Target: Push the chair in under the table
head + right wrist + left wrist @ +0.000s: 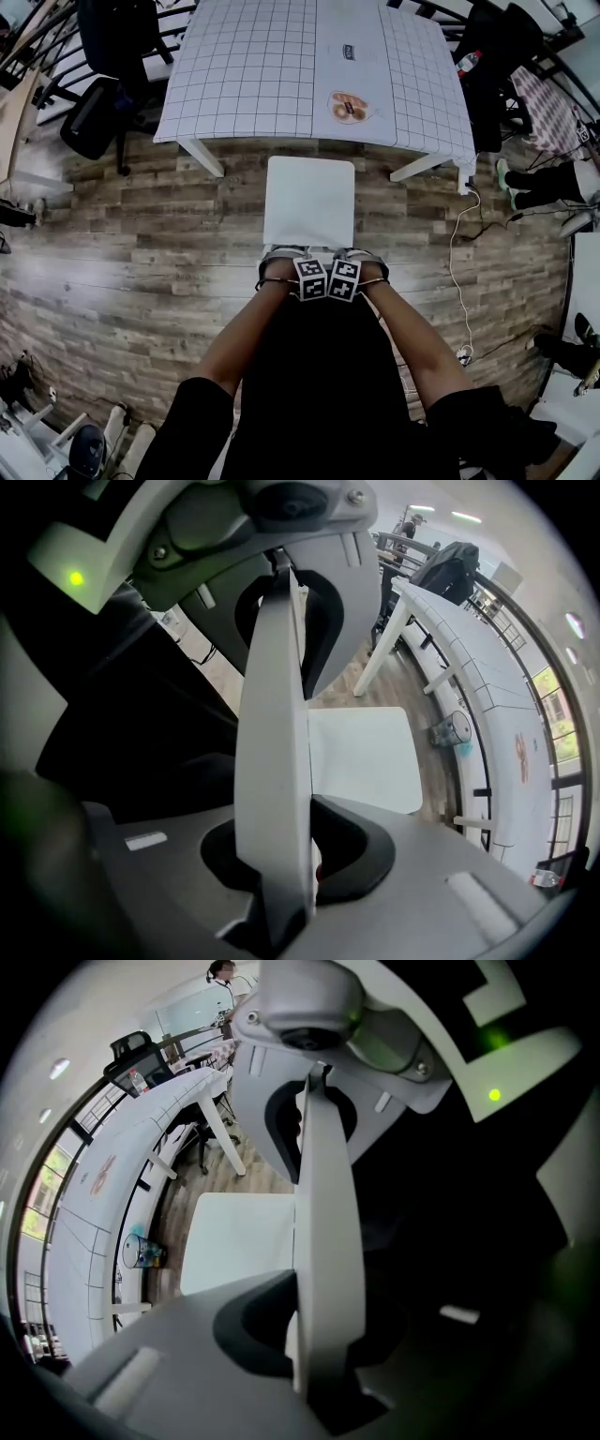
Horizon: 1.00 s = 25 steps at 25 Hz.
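Head view: chair (309, 202) sits mid-frame, seat front just short of the desk (253, 66) edge at top, not under yet. Left claw (281, 261) & right claw (358, 258) each clamp the chair back. Push both evenly, straight up-frame, w/o tilting or skewing.

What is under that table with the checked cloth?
A clear cup sits on the wooden floor near the white table legs. The chair's seat is not yet under it. In the head view the tablecloth hides everything beneath.
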Tool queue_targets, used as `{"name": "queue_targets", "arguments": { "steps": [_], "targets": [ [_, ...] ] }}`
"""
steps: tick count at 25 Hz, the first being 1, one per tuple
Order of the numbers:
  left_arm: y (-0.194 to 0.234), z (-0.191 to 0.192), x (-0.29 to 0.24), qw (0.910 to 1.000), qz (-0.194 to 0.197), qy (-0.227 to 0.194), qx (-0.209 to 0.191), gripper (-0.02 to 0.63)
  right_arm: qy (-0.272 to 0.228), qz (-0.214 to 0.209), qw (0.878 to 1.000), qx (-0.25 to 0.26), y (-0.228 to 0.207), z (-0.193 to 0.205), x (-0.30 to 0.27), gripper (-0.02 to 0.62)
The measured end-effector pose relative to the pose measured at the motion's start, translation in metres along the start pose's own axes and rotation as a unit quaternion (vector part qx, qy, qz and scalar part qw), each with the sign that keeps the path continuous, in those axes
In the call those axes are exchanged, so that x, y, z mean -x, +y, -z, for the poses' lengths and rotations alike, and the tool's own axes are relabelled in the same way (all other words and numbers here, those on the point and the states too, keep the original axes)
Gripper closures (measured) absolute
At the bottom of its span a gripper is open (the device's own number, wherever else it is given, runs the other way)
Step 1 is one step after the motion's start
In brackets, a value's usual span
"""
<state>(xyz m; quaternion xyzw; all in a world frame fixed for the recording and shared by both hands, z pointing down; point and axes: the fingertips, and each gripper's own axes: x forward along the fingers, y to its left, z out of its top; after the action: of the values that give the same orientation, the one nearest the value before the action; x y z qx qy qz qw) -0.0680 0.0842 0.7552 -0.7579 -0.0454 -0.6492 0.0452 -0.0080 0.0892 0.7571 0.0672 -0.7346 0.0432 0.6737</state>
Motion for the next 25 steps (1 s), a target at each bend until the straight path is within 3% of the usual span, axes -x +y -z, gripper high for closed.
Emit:
{"name": "queue_targets", "arguments": {
  "steps": [7, 11, 17, 25],
  "targets": [
    [0.037, 0.0, 0.004, 1.0, 0.004, -0.001, 0.009, 0.522, -0.002, -0.001, 1.0, -0.001, -0.038, -0.002, 0.003, 0.515],
    [0.032, 0.0, -0.003, 1.0, 0.003, -0.002, 0.003, 0.522, 0.0, 0.0, 1.0, 0.0, -0.033, 0.0, -0.003, 0.515],
    [0.099, -0.009, 0.005, 0.9998, 0.009, -0.003, 0.016, 0.52, 0.0, 0.004, 1.0, 0.01, -0.101, 0.005, 0.005, 0.516],
    [0.131, -0.006, 0.001, 0.9987, 0.024, 0.001, 0.045, 0.515, -0.003, -0.006, 1.0, 0.012, -0.134, 0.003, 0.0, 0.515]
  ]
}}
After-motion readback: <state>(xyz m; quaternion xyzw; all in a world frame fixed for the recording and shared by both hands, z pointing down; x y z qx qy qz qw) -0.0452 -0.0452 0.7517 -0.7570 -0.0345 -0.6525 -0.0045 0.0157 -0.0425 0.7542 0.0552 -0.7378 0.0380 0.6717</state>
